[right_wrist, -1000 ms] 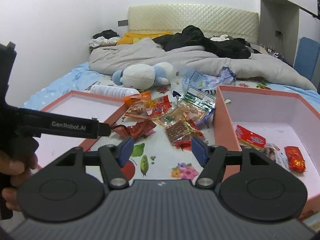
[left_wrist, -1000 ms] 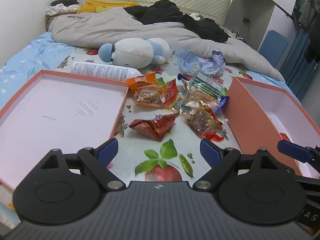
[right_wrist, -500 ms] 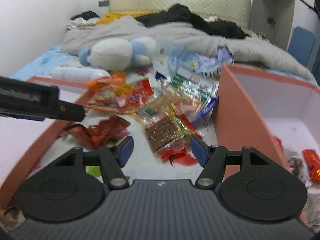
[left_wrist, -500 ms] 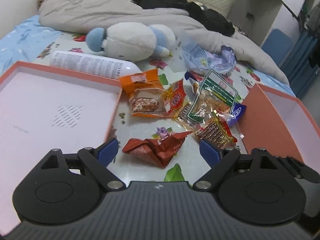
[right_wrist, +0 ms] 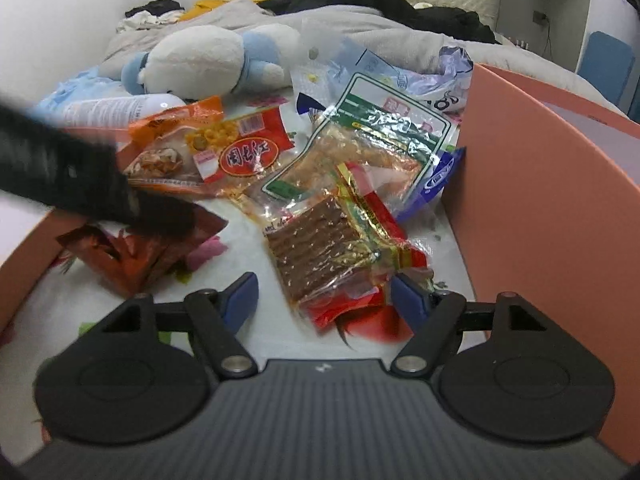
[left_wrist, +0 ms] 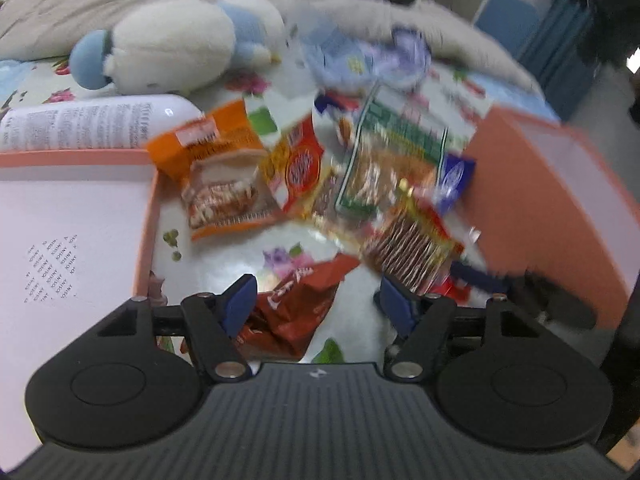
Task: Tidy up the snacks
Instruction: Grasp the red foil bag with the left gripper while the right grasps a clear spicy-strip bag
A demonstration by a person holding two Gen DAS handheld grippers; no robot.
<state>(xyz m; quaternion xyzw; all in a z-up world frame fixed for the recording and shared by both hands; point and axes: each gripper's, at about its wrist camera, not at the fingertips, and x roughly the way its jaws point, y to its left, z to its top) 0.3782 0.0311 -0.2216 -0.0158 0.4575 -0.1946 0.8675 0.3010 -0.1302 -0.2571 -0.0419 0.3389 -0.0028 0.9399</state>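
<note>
With both sets of tongs spread wide and holding nothing, the left gripper (left_wrist: 316,302) sits low over the crumpled red wrapper (left_wrist: 298,312), which lies between its blue fingertips (left_wrist: 239,302) on the floral sheet (left_wrist: 224,256). Contact between pads and wrapper: cannot tell, left view is blurred. Right gripper (right_wrist: 324,300) hovers at the near end of the clear pack of brown strips (right_wrist: 320,248), jaws either side of its red crimped edge. Rest of the snacks sit in a loose pile between the two boxes: orange bag (left_wrist: 216,172), red-label bag (right_wrist: 244,148), green-framed clear bag (right_wrist: 372,140). Shallow pink lid (left_wrist: 72,216) lies left of the pile, tall orange box (right_wrist: 540,184) right of it, touching a blue packet (right_wrist: 440,176). Plush toy (right_wrist: 208,60) and white bottle (left_wrist: 92,124) lie behind the pile.
</note>
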